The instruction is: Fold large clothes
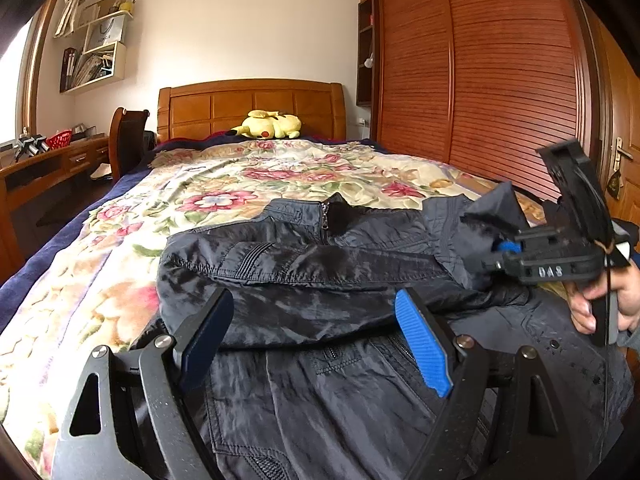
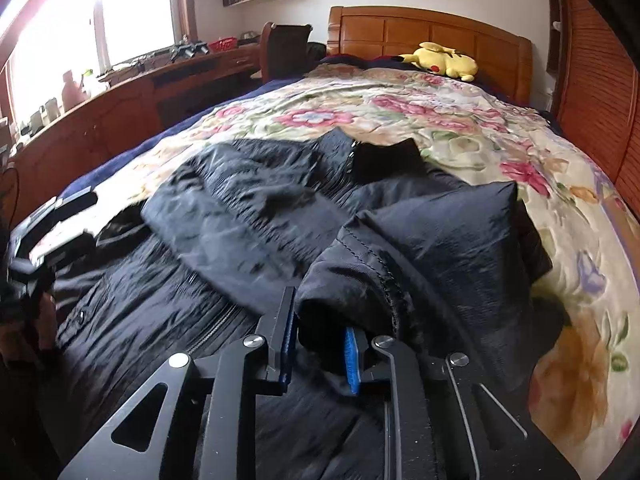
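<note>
Your right gripper [image 2: 320, 344] clenches the dark jacket's [image 1: 320, 280] sleeve [image 2: 420, 248] mid-frame; your left gripper [image 1: 316, 336] hangs released above it.

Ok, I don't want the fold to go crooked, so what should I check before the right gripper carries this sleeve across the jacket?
1. Right gripper clamped on the sleeve: ok, jaws shut on a bunch of fabric.
2. Left gripper free: ok, jaws open above the jacket, holding nothing.
3. Other sleeve already folded across the chest: ok.
4. Jacket lying flat: not ok, wrinkled throughout.
5. Zipper closed: cannot tell below the collar.
6. Room on the bedspread beyond the collar: ok.
</note>
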### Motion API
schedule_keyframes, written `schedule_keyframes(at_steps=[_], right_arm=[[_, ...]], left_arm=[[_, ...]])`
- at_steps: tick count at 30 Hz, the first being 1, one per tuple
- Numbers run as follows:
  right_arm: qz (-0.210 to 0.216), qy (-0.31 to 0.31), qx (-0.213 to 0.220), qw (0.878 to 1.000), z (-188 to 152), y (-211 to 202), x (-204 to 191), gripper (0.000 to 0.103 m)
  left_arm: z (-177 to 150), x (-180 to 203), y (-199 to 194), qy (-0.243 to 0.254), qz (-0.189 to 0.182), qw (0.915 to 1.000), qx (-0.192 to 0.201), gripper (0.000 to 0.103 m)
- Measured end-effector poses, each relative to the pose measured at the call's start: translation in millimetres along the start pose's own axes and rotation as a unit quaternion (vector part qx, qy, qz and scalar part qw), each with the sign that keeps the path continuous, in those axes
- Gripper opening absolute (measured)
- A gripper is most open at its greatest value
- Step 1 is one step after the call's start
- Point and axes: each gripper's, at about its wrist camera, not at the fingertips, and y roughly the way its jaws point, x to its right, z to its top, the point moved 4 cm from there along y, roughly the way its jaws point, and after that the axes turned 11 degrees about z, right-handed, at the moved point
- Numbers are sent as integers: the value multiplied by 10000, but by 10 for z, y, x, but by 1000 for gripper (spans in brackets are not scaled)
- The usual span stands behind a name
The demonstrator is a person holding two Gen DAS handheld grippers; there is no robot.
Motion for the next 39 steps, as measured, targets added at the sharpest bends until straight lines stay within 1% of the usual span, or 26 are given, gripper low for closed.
schedule_keyframes(at_steps=[3, 5, 7, 8, 10, 12, 15, 19, 21, 25, 32, 33, 34, 35, 36, 37, 39], right_arm=[[33, -44, -10, 10000, -45, -122, -79, 24], [71, -43, 20, 10000, -78, -220, -134, 28], [26, -82, 101, 9999, -102, -316, -186, 41], [12, -109, 161, 9998, -124, -381, -201, 45], [-25, -142, 253, 9996, -149, -499, -224, 57], [-215, -206, 324, 9990, -185, -552, -202, 61], [-537, -149, 397, 9977, -257, -651, -83, 62], [-925, -54, 204, 9955, -391, -620, 149, 62], [-1024, 57, 59, 9947, -452, -565, 285, 62], [-1100, 81, -122, 9938, -475, -413, 425, 62], [-887, -20, -196, 9959, -310, -232, 471, 61], [-867, -68, -227, 9960, -284, -195, 463, 54], [-855, -133, -245, 9959, -266, -163, 457, 34], [-829, -219, -300, 9959, -249, -116, 438, 26], [-826, -302, -361, 9955, -231, -70, 412, 12], [-849, -392, -388, 9949, -222, -49, 371, 9], [-900, -548, -334, 9939, -147, -30, 291, 7]], left_arm=[[-1, -19, -57, -10, -23, 10000, 18, 84], [-4, -24, -95, 2, -40, 10000, 42, 84], [-11, -27, -129, 14, -53, 10000, 58, 84], [-13, -31, -137, 16, -57, 10000, 59, 84], [-21, -33, -159, 27, -62, 10000, 51, 84], [-30, -30, -172, 48, -58, 10000, 35, 84], [-43, -28, -207, 98, -55, 9999, 28, 84], [-51, -43, -259, 102, -51, 9999, 44, 84], [-59, -51, -275, 90, -53, 9999, 46, 84], [-73, -77, -276, 63, -32, 10000, 13, 84], [-96, -156, -315, -8, -7, 10000, 5, 84], [-96, -172, -320, -21, 0, 10000, 6, 84], [-98, -187, -325, -35, 5, 10000, 4, 84], [-102, -198, -335, -41, 11, 10000, 5, 84], [-103, -210, -345, -45, 21, 10000, 11, 84], [-104, -228, -356, -48, 37, 10000, 22, 84], [-105, -263, -372, -59, 62, 10000, 31, 84]])
